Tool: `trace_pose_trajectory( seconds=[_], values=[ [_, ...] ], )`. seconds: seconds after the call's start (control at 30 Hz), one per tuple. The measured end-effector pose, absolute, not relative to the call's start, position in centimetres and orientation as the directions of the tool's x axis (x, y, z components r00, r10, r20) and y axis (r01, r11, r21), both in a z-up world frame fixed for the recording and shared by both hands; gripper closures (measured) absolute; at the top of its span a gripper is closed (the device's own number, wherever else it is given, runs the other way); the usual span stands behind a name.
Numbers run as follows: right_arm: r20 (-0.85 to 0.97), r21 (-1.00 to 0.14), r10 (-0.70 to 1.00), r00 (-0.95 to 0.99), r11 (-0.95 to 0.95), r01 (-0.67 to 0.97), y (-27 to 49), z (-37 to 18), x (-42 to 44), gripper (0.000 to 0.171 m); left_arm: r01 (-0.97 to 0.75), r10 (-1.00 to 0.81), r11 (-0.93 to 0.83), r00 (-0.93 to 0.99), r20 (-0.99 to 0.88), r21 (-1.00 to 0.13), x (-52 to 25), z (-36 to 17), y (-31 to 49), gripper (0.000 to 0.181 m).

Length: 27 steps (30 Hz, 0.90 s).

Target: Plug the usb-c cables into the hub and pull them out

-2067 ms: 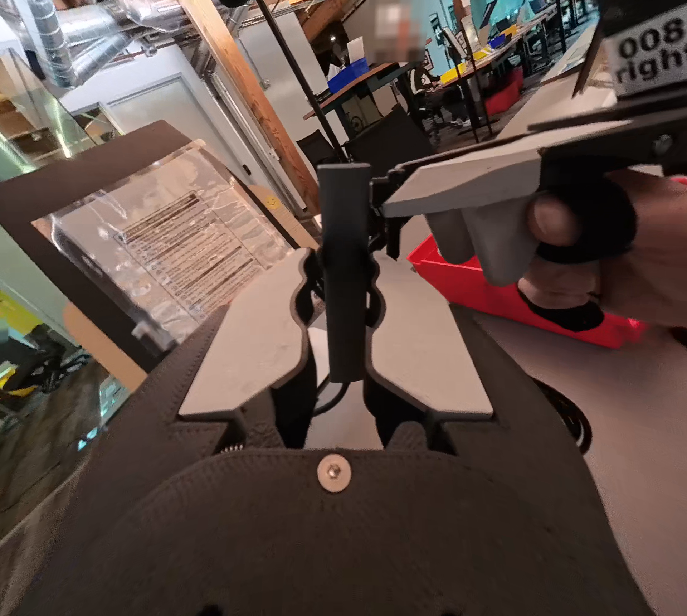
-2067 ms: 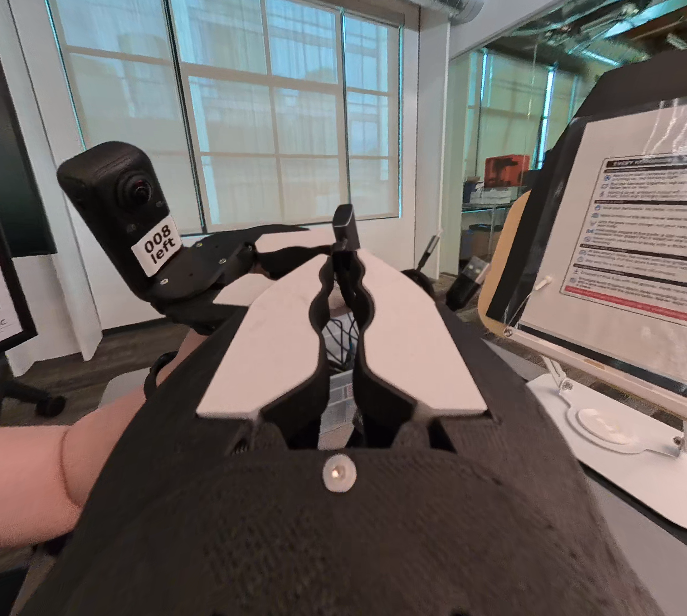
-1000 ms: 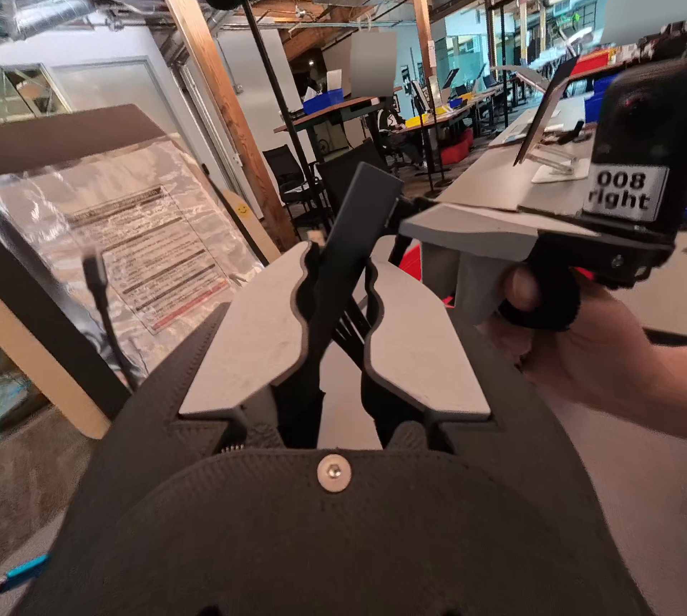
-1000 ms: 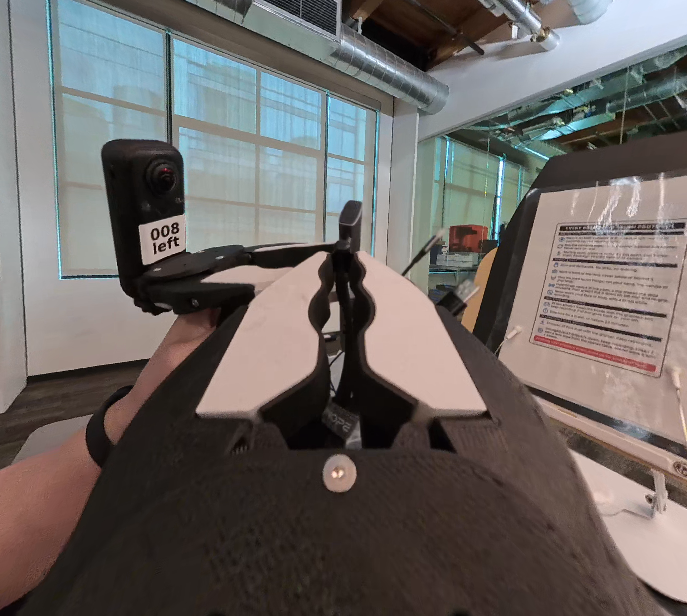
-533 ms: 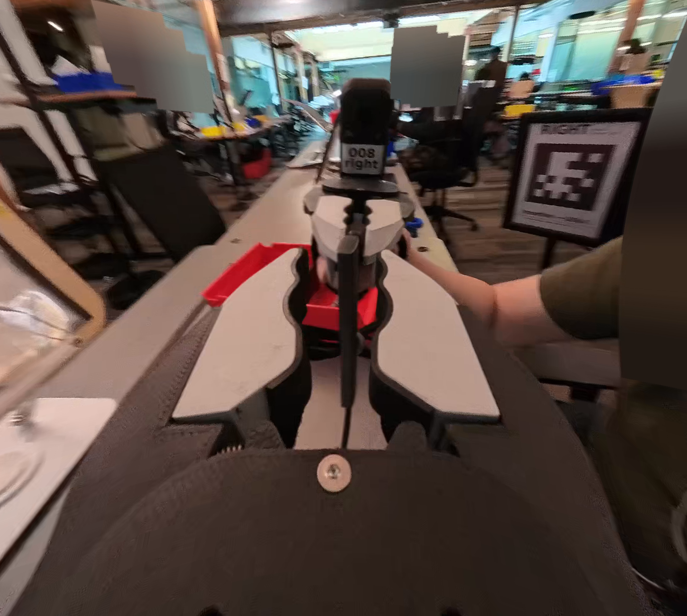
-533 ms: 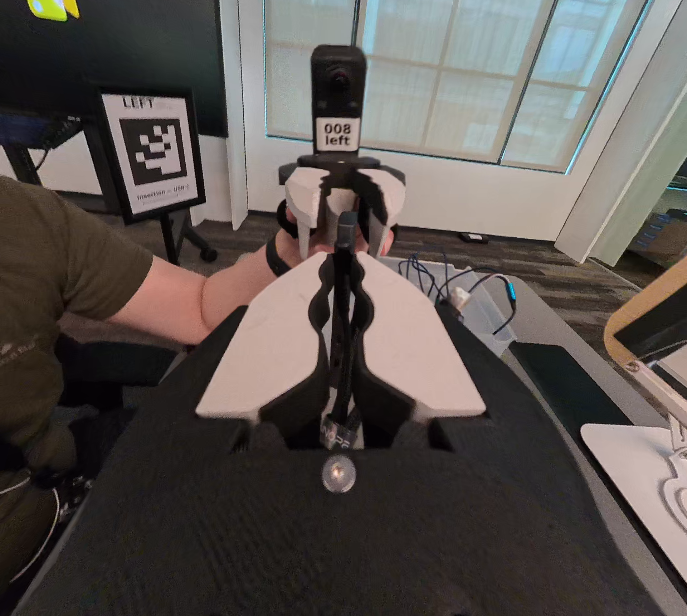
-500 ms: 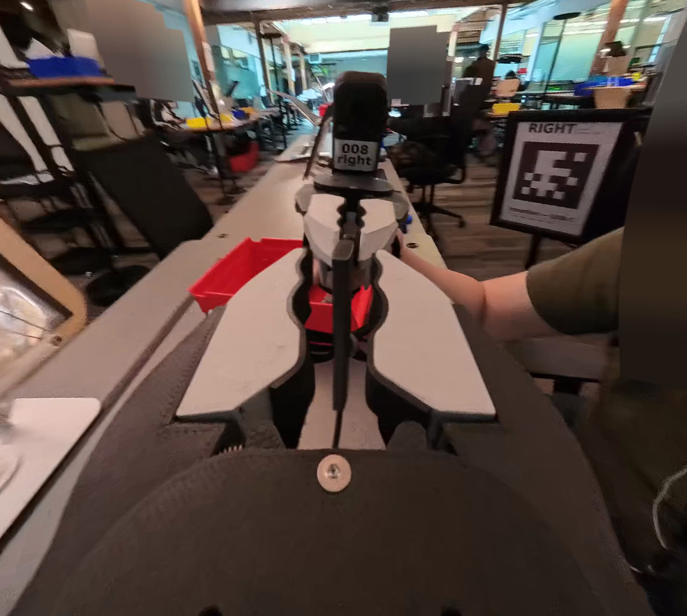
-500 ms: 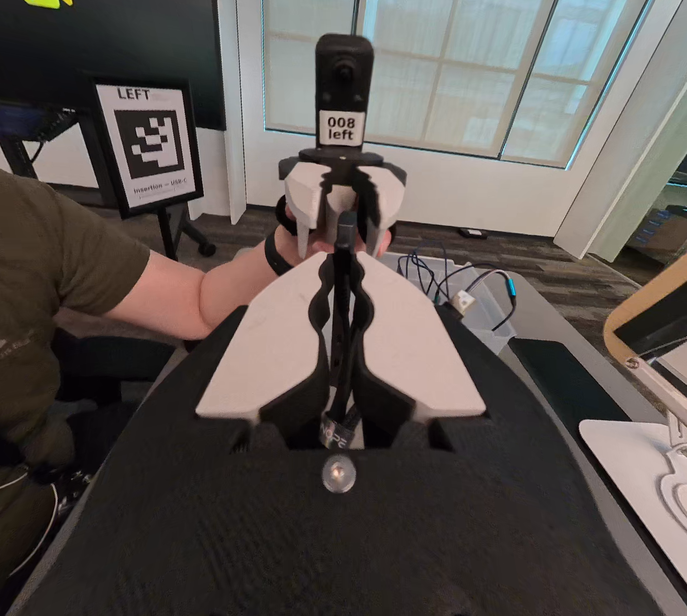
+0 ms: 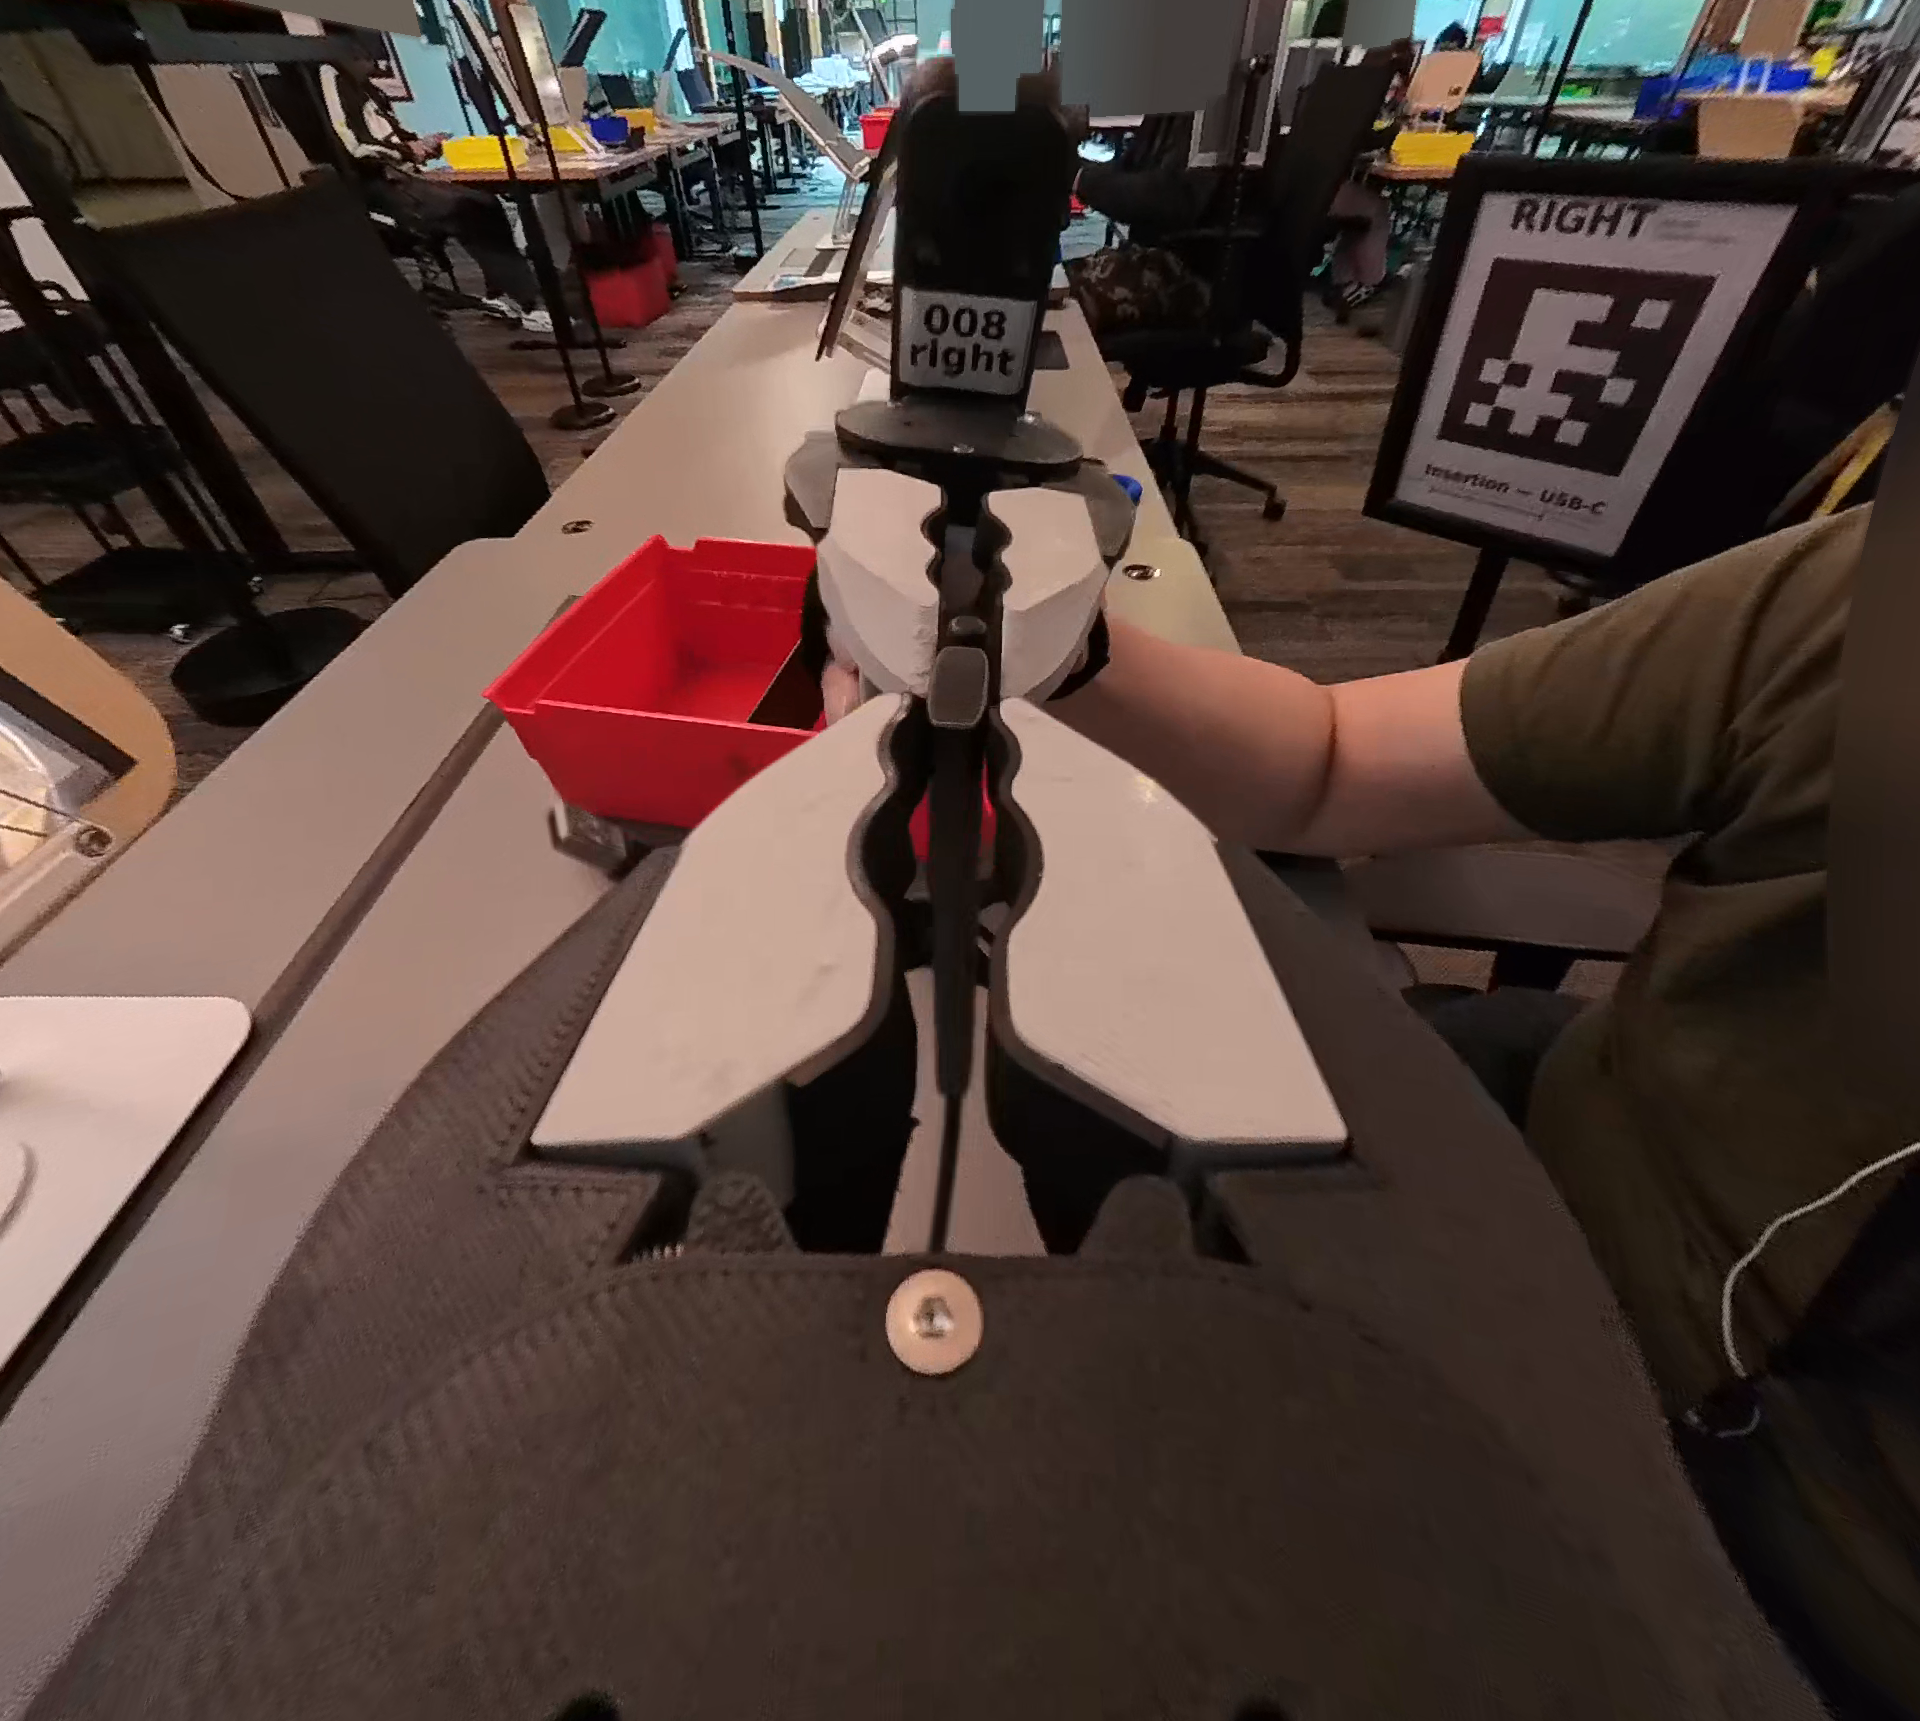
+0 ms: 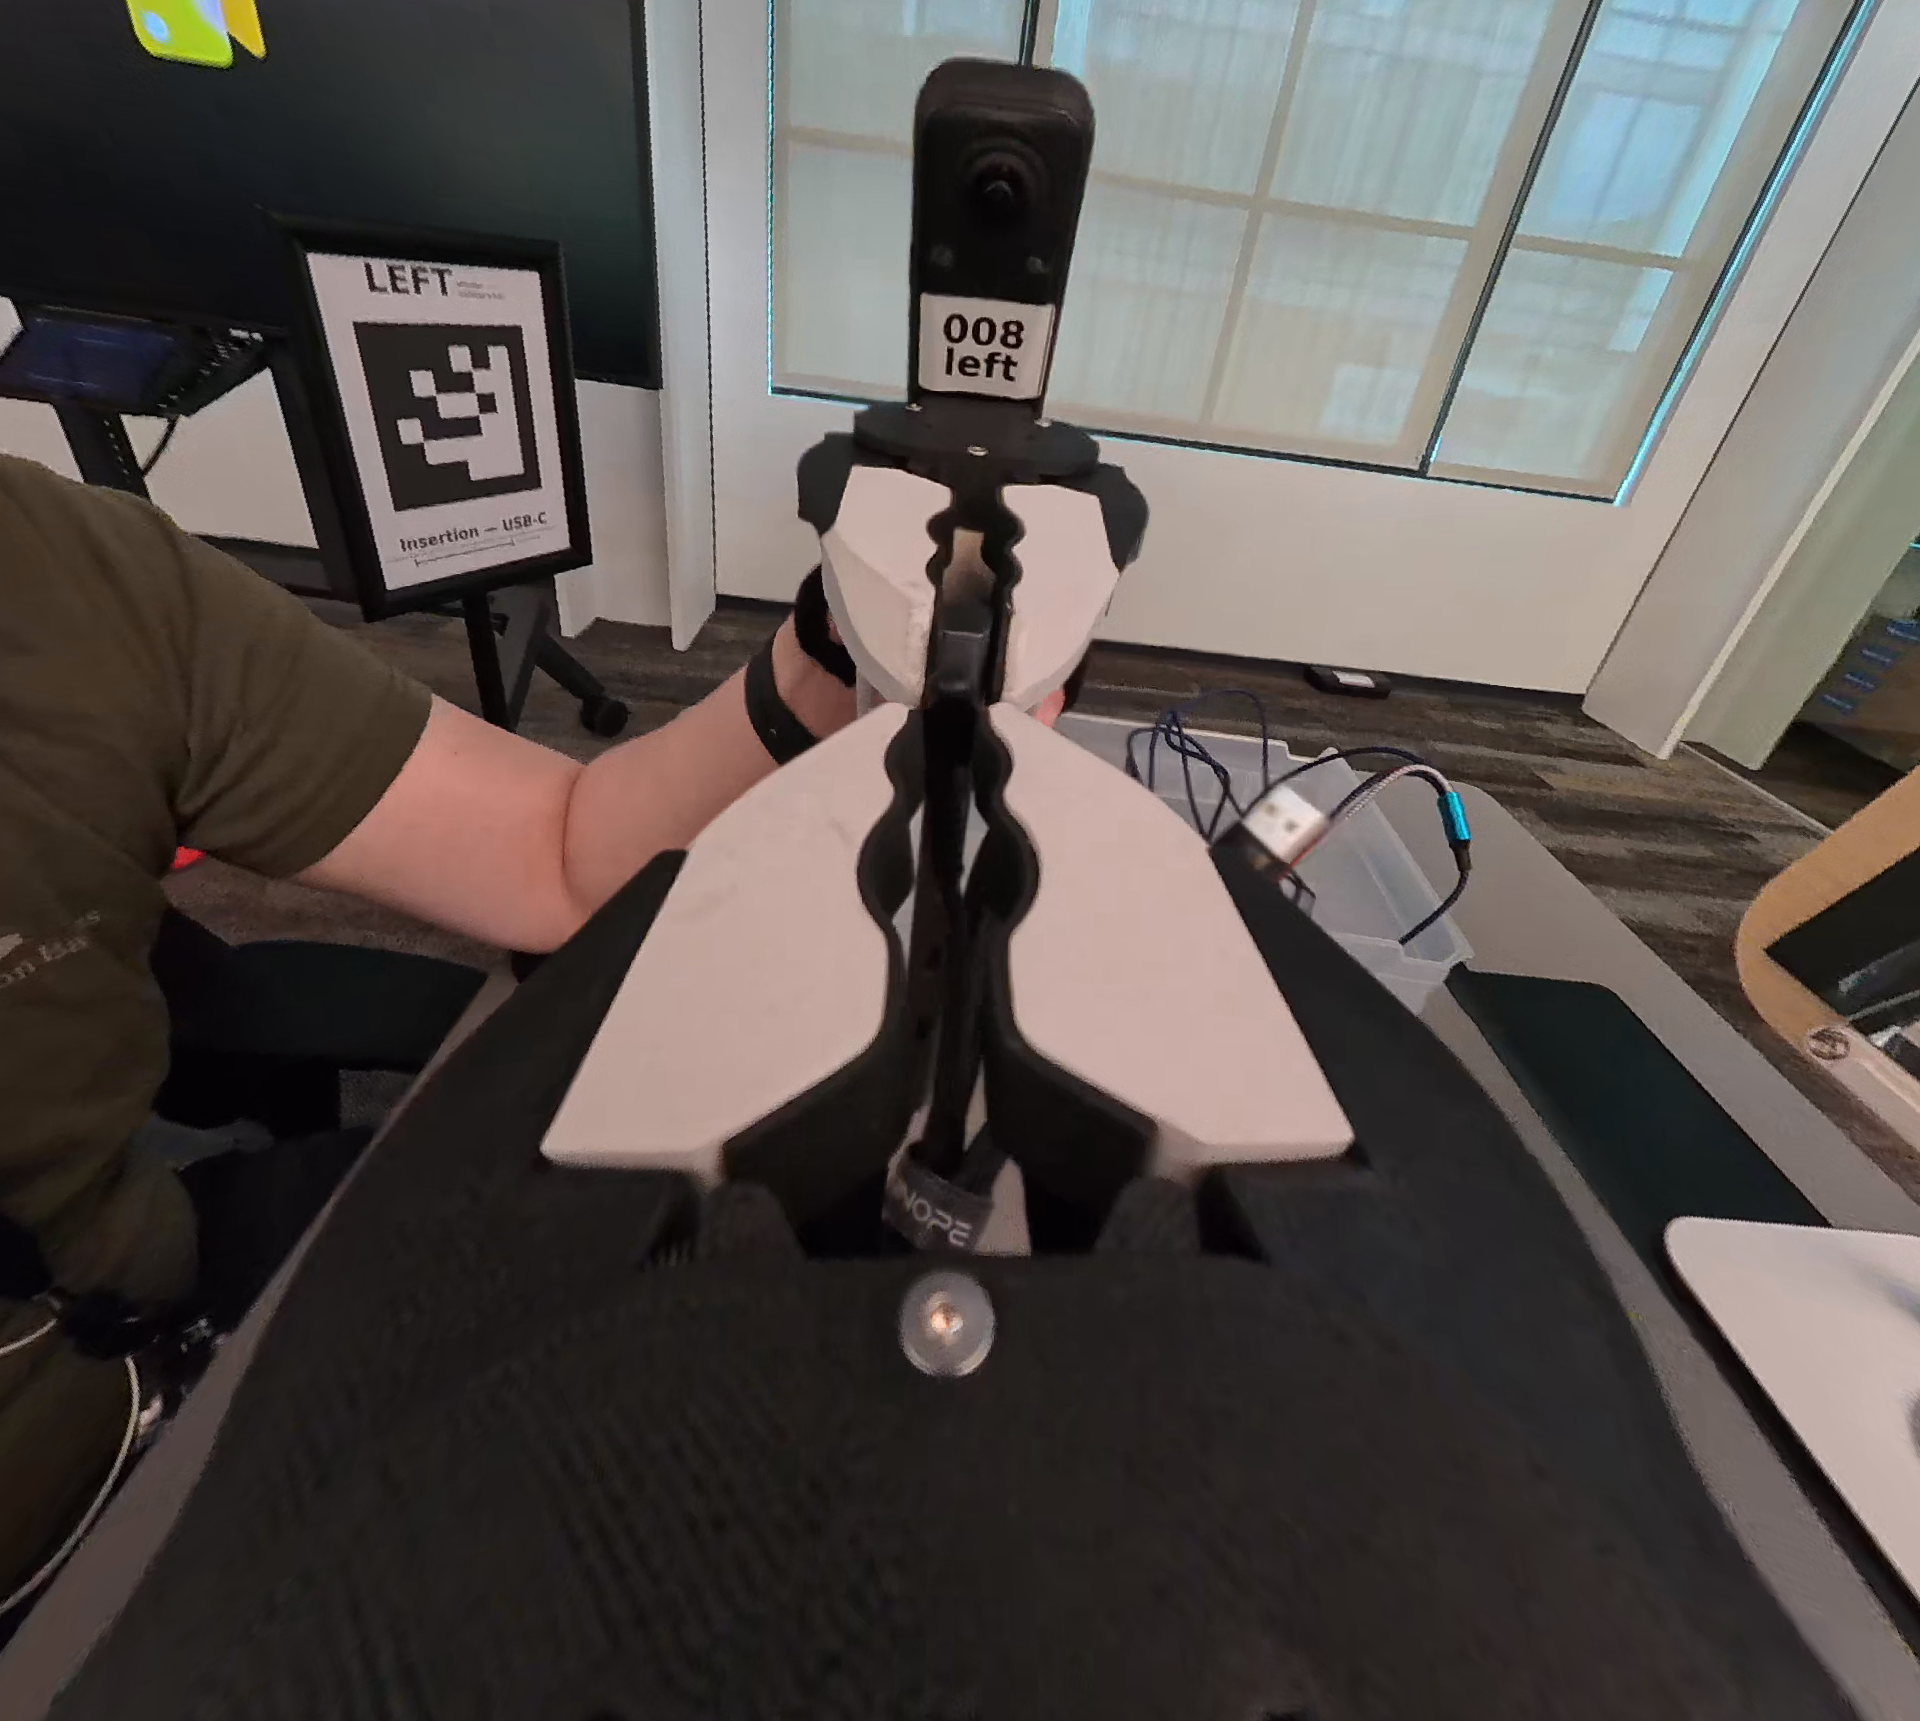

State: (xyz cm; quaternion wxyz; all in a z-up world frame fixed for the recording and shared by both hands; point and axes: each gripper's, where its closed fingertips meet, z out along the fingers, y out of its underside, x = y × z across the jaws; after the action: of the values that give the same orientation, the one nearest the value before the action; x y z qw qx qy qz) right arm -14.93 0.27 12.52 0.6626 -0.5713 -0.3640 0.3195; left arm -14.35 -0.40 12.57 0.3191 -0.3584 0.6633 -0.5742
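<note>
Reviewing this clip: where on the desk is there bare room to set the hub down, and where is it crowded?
Free: the grey desk strip between the red bin and the white pad; also the dark mat beside the clear cable tub. Crowded: the middle, where left gripper and right gripper meet nose to nose.

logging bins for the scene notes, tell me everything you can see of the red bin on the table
The red bin is an open-topped plastic box with straight walls and a raised back edge, glossy and scuffed inside. It sits upright on the grey table, beyond the left gripper and left of the right gripper. Its visible floor looks empty; its right end is hidden behind the right gripper. A small dark block sits under its front edge.
</note>
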Motion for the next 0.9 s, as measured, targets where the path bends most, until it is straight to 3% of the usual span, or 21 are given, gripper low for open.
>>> trace_pose_trajectory(
  seconds=[0.33,0.63,0.77,0.9],
  values=[
    [0.019,-0.994,0.851,0.525,0.07,-0.079,0.9,12.4,-14.8,0.162,-0.148,-0.849,0.046,-0.527,0.039,-0.988,-14.0,12.4,0.0,0.172],
    [0.01,-0.998,0.833,0.553,0.043,-0.047,1.3,12.0,-13.6,0.162,-0.175,-0.881,0.084,-0.473,0.008,-0.981,-13.3,12.1,0.7,0.172],
    [-0.08,-0.964,0.768,0.635,0.101,-0.244,-0.8,16.0,-5.5,0.162,0.061,-0.918,-0.136,-0.384,0.103,-0.989,-20.3,18.2,7.4,0.173],
    [0.068,-0.975,0.652,0.755,0.203,-0.088,-4.1,18.1,-2.5,0.162,0.137,-0.948,-0.082,-0.318,0.035,-0.987,-25.1,20.0,8.9,0.172]
  ],
)
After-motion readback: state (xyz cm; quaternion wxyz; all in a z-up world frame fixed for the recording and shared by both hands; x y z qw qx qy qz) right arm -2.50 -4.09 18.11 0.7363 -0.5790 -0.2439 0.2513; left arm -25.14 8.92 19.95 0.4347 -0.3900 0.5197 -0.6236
